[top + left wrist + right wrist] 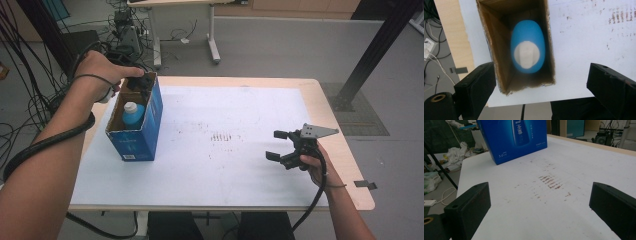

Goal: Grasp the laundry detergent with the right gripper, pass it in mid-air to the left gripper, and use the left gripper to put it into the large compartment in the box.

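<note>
Two forearms enter at the bottom of the high view, each hand holding one gripper. The desk (225, 175) carries one white sheet with reddish smears at its middle. One blue box (142, 131) stands open-topped at the desk's left, holding one blue bottle (527, 46) with a white cap (blurred in the left gripper view). The left gripper (142, 82) hangs over the box mouth, jaws spread; the right gripper (278, 145), well apart, jaws also spread.

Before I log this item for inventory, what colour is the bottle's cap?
White, on a blue bottle; the cap shows best in the left gripper view.
</note>
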Demonstrator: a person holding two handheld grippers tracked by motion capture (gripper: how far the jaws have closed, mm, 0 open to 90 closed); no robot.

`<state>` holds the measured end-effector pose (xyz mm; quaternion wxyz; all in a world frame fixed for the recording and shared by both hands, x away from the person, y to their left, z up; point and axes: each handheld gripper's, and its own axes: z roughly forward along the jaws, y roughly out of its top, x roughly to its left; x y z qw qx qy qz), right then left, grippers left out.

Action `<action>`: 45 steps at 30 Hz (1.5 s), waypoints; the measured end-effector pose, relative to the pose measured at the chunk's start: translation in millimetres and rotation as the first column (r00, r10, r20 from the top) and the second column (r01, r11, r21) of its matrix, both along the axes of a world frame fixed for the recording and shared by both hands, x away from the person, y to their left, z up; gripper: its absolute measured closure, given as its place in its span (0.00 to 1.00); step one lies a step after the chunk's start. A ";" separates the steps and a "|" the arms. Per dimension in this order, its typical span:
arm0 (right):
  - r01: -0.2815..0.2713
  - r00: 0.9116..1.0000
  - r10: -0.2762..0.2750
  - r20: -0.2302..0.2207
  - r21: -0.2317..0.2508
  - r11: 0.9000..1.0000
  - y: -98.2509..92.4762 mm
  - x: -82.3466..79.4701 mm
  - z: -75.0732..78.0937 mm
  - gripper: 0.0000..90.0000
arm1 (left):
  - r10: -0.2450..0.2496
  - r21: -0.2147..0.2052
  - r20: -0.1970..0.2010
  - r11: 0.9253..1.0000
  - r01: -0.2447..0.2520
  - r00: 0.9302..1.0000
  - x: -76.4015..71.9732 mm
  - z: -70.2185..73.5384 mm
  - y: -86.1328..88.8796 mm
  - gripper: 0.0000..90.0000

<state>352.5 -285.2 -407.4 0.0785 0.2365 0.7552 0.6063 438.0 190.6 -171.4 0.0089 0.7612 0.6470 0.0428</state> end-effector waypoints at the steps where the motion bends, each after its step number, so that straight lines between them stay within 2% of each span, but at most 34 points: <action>1: 0.001 1.000 -0.001 0.001 -0.003 1.000 -0.3 0.3 0.4 0.04 | -0.004 0.000 0.001 1.000 0.004 1.000 -0.5 0.6 -0.9 0.10; 6: 0.015 1.000 -0.015 0.003 -0.005 1.000 -2.2 1.8 3.1 0.04 | -0.028 0.002 0.014 1.000 0.028 0.999 -5.4 3.9 -11.2 0.09; 13: 0.025 1.000 -0.025 0.002 -0.018 1.000 -1.4 3.2 6.3 0.04 | -0.072 -0.005 0.044 0.997 0.072 0.996 -15.3 8.0 -34.9 0.06; 19: 0.034 0.999 -0.034 -0.002 -0.020 0.999 -2.3 2.0 5.6 0.04 | -0.134 -0.006 0.047 0.991 0.135 0.990 -21.2 6.5 -57.6 0.06; 25: 0.045 0.999 -0.045 -0.007 -0.017 0.999 -5.8 1.0 2.3 0.03 | -0.195 -0.012 0.050 0.981 0.196 0.980 -25.9 2.4 -83.4 0.06; 28: 0.049 0.999 -0.049 -0.010 -0.012 0.999 -7.0 0.6 0.8 0.03 | -0.229 -0.018 0.043 0.973 0.230 0.972 -27.6 -1.8 -96.3 0.06; 35: 0.056 0.998 -0.056 -0.016 -0.008 0.998 -10.0 -0.8 -1.3 0.03 | -0.269 -0.028 0.036 0.962 0.270 0.962 -30.8 -14.2 -116.7 0.06; 39: 0.061 0.998 -0.061 -0.018 -0.010 0.998 -11.4 -1.1 -1.8 0.03 | -0.289 -0.037 0.013 0.957 0.289 0.957 -32.2 -30.2 -126.7 0.06; 40: 0.061 0.998 -0.061 -0.017 -0.008 0.998 -12.0 -1.3 -2.1 0.03 | -0.284 -0.039 0.014 0.958 0.284 0.959 -32.7 -33.5 -128.6 0.06; 42: 0.062 0.998 -0.062 -0.016 -0.007 0.998 -12.6 -1.4 -2.7 0.03 | -0.300 -0.043 -0.002 0.953 0.300 0.954 -33.0 -42.2 -132.0 0.06; 45: 0.066 0.998 -0.066 -0.020 -0.005 0.998 -13.7 -1.1 -4.6 0.03 | -0.308 -0.047 -0.018 0.951 0.307 0.951 -33.6 -53.6 -136.3 0.06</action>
